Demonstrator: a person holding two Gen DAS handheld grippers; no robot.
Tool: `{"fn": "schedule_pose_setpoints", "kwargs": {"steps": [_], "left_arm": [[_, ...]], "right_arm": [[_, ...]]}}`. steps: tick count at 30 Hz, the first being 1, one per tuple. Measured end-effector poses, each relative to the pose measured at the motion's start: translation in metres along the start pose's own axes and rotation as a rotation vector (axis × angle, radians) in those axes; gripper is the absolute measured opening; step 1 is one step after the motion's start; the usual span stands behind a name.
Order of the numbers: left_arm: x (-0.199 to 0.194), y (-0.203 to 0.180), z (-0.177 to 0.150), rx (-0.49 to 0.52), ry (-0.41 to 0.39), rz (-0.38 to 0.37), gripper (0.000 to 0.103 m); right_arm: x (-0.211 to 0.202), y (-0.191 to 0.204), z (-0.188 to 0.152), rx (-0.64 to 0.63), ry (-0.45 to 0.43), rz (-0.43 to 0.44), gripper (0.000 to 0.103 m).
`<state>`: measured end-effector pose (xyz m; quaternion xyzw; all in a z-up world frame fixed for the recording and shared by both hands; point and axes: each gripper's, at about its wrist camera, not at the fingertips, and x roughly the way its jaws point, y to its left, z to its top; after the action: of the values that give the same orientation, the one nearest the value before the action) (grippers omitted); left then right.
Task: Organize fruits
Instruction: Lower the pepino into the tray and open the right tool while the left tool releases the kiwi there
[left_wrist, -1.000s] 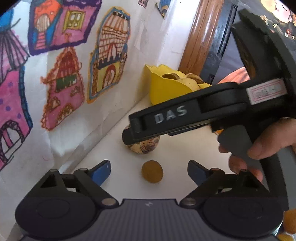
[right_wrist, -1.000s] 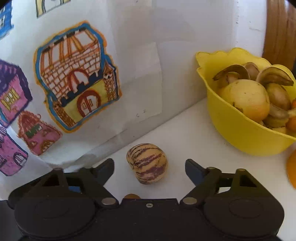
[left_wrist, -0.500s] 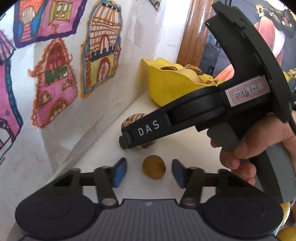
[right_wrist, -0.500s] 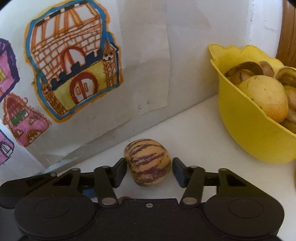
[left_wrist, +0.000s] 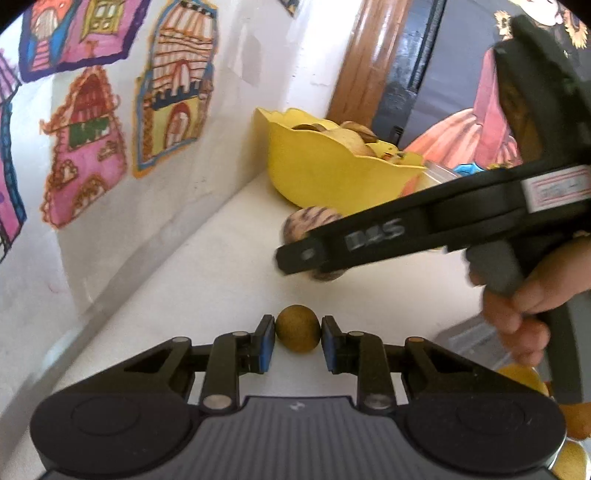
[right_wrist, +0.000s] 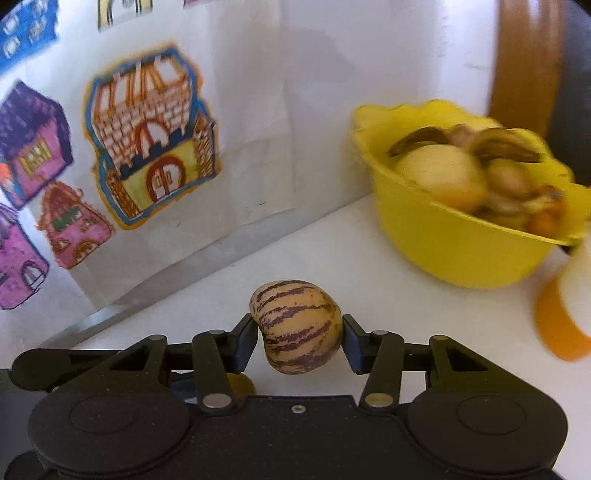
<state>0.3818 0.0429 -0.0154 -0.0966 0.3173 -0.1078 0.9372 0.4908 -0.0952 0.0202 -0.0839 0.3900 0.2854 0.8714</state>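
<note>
Both grippers have just closed: the right gripper (right_wrist: 300, 334) now pinches a purple-striped pepino melon (right_wrist: 295, 326) lifted toward the yellow fruit bowl (right_wrist: 454, 251), while the left gripper (left_wrist: 297, 341) squeezes a small brown round fruit (left_wrist: 297, 328) on the white counter (left_wrist: 221, 273), apparently ready for bowling.

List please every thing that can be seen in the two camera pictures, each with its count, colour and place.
Striped fruit: one, cream with purple stripes, between the right gripper's fingers.
Small round fruit: one, brown-yellow, on the white surface between the left gripper's fingers.
Bowl: one, yellow, at the back by the wall, full of yellowish fruits.
House drawings: several, many colours, on the wall.
White surface: one, under everything.
Left gripper: black, blue pads, around the small fruit.
Right gripper: black, shut on the striped fruit.
Hand: one, holding the right gripper's handle.
</note>
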Motion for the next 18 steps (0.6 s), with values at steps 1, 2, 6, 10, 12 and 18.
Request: {"fn": "schedule_pose_setpoints", "kwargs": {"steps": [1, 2, 6, 10, 12, 18], "left_arm": [[-0.001, -0.002, -0.001, 0.007, -0.001, -0.005, 0.030], [-0.002, -0.004, -0.002, 0.013, -0.002, -0.007, 0.030], [-0.001, -0.013, -0.004, 0.020, -0.012, -0.024, 0.030], [0.002, -0.018, -0.001, 0.019, -0.043, -0.032, 0.030], [-0.002, -0.019, -0.002, 0.002, -0.050, -0.039, 0.030], [-0.016, -0.034, -0.002, -0.011, -0.102, -0.078, 0.030]], "right_arm": [[-0.008, -0.003, -0.002, 0.004, -0.006, -0.007, 0.050], [-0.017, -0.006, -0.006, 0.009, -0.011, -0.011, 0.050], [-0.056, -0.017, -0.026, 0.034, -0.036, -0.020, 0.050], [-0.096, -0.034, -0.048, 0.056, -0.069, -0.045, 0.051], [-0.111, -0.045, -0.056, 0.075, -0.096, -0.057, 0.051], [-0.154, -0.059, -0.097, 0.070, -0.176, -0.161, 0.051]]}}
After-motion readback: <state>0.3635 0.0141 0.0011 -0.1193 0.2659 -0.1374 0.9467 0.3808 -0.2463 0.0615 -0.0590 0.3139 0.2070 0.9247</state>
